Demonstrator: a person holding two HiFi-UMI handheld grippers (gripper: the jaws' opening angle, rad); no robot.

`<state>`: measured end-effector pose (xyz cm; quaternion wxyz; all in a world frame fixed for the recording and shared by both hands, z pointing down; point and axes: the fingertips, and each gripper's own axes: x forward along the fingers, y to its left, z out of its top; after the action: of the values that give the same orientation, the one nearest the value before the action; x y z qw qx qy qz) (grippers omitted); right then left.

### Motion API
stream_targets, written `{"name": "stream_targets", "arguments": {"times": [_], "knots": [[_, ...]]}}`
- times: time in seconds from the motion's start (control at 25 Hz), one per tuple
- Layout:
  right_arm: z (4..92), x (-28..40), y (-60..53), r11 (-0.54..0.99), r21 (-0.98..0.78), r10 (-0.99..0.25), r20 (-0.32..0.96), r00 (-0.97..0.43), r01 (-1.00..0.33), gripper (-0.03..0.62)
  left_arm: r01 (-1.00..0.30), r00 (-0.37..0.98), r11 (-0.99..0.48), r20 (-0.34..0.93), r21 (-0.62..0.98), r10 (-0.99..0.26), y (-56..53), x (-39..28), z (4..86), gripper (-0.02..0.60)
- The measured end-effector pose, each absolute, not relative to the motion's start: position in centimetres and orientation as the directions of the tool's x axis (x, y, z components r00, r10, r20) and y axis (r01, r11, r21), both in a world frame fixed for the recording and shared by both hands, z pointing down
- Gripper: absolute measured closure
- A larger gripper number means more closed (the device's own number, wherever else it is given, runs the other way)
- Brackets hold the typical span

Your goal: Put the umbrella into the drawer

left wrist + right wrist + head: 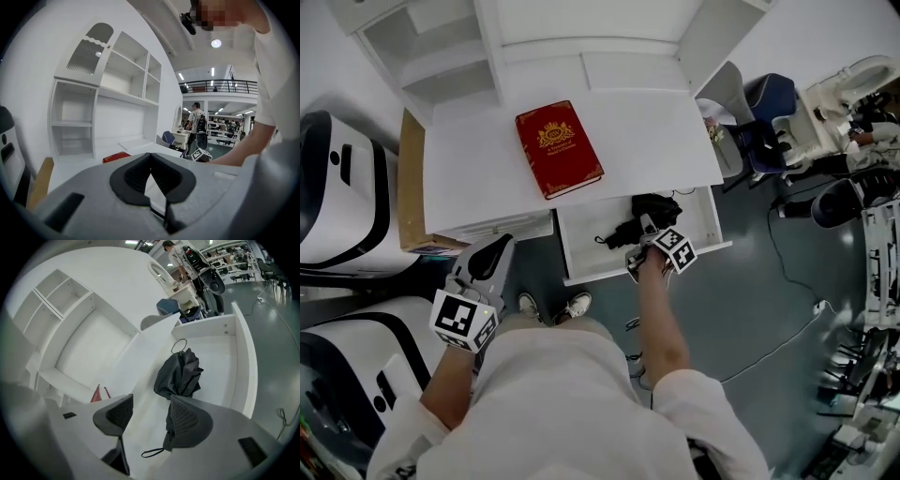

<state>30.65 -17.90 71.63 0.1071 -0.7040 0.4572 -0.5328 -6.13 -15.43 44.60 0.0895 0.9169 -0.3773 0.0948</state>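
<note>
Umbrella (180, 373) lies loose in the open drawer (244, 357) | your right gripper (150, 411) hangs over it, jaws spread, nothing pinched, free to withdraw | your left gripper (150, 157) waits aside, pressed together, empty

Matt black cloth umbrella (180, 373), smooth white drawer (243, 362).

White desk (656, 141) and shelves (126, 70) in a bright hall
Grey floor (750, 309) beside the desk, a blue chair (773, 94) near its corner, ceiling lights (216, 43) on.
</note>
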Motion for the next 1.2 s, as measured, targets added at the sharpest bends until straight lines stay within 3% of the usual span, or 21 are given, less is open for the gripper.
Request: {"name": "stream_targets", "arguments": {"times": [0.4, 0.68, 0.92, 1.2], "knots": [[66.1, 30.0, -14.9, -0.522, -0.658, -0.817, 0.569, 0.095, -0.543, 0.587, -0.676, 0.735, -0.727, 0.186, 0.117, -0.653, -16.3, -9.3, 44.3, 0.568], [63.2, 27.8, -13.0, -0.480, -0.657, -0.848, 0.518, 0.113, -0.582, 0.594, -0.664, 0.747, -0.741, 0.141, 0.104, -0.649, -16.8, -11.7, 43.1, 0.568], [56.9, 25.8, -13.9, -0.372, -0.598, -0.900, 0.419, 0.119, -0.710, 0.595, -0.661, 0.750, -0.743, 0.112, 0.101, -0.652, -16.7, -13.4, 42.6, 0.566], [45.6, 23.5, -14.6, -0.190, -0.516, -0.975, 0.201, 0.098, -0.835, 0.595, -0.685, 0.729, -0.724, 0.058, 0.085, -0.682, -17.1, -16.0, 40.5, 0.568]]}}
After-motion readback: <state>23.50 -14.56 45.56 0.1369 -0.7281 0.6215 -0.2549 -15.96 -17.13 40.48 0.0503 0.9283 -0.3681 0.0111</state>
